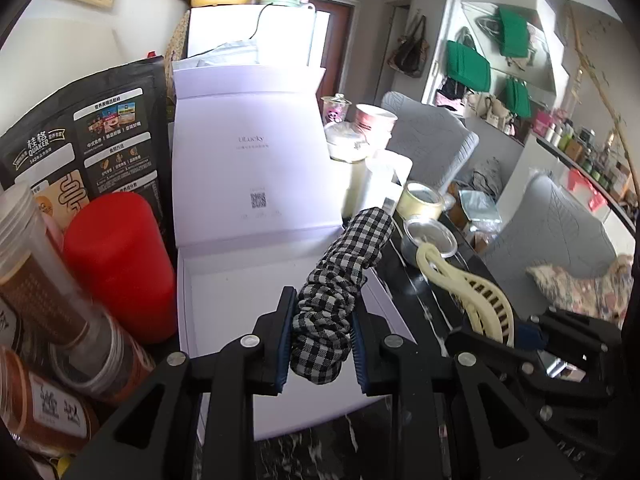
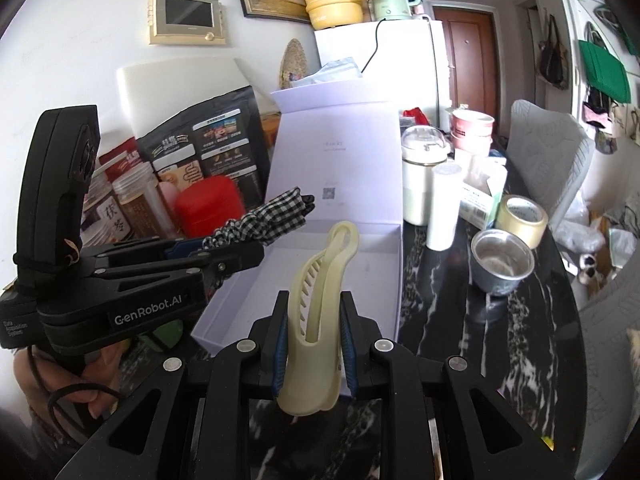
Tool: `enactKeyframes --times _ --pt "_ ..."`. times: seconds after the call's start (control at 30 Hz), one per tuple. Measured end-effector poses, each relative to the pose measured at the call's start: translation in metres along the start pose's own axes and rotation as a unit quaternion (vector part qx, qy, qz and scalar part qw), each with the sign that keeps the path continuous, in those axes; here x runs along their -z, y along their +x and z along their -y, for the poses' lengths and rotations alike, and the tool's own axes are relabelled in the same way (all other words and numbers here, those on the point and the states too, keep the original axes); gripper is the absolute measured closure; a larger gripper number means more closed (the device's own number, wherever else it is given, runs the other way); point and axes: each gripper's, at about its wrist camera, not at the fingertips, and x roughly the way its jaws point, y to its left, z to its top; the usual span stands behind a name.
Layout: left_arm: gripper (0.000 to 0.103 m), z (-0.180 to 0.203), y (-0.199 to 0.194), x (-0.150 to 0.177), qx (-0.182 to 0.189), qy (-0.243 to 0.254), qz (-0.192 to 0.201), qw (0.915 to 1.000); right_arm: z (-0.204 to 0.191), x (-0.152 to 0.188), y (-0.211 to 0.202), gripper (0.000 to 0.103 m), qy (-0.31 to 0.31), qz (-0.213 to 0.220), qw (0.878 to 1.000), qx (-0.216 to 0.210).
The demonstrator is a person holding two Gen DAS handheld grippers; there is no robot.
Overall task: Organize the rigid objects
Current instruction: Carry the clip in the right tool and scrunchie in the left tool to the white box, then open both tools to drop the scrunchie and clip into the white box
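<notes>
- Black-and-white checked fabric scrunchie is clamped in left gripper, held above open white cardboard box.
- Cream plastic hair claw clip is pinched by right gripper, over box's near edge, beside marble tabletop.

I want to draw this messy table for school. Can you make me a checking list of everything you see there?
Surface: black marbled table, crowded.
Job's things: open white box, nothing seen inside; checked scrunchie; cream hair clip.
Clutter: red canister, oat bag, jars, tape roll, metal cup, white containers.
Grippers: left gripper shut on the scrunchie; right gripper shut on the hair clip; both over the box's near edge.
Cables: black cord down the fridge.
Surroundings: grey chairs, green bags, door.
</notes>
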Motion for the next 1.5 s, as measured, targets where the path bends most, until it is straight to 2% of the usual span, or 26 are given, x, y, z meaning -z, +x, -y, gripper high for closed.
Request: enactKeyframes --times 0.33,0.53,0.7,0.83,1.2,1.5 --pt "0.078 -0.010 0.028 -0.020 -0.015 -0.015 -0.003 0.9998 0.007 -0.028 0.022 0.080 -0.006 0.011 1.000 0.011" --pt "0.078 -0.023 0.048 -0.014 -0.026 -0.020 -0.021 0.9992 0.016 -0.034 0.038 0.080 0.017 0.003 1.000 0.010" --pt "0.078 -0.033 0.068 -0.009 -0.033 -0.036 -0.038 0.9981 0.019 -0.033 0.057 0.080 0.025 -0.011 1.000 0.007" --pt "0.078 -0.034 0.078 -0.008 -0.042 -0.030 -0.044 0.9977 0.034 -0.024 0.076 0.080 0.063 -0.019 0.998 -0.008" --pt "0.078 -0.035 0.108 0.003 -0.054 -0.016 -0.077 0.9954 0.041 -0.016 0.099 0.080 0.050 -0.044 0.998 -0.005" --pt "0.078 -0.038 0.123 0.011 -0.058 -0.025 -0.106 0.9924 0.046 -0.007 0.120 0.080 0.050 -0.077 0.996 -0.001"
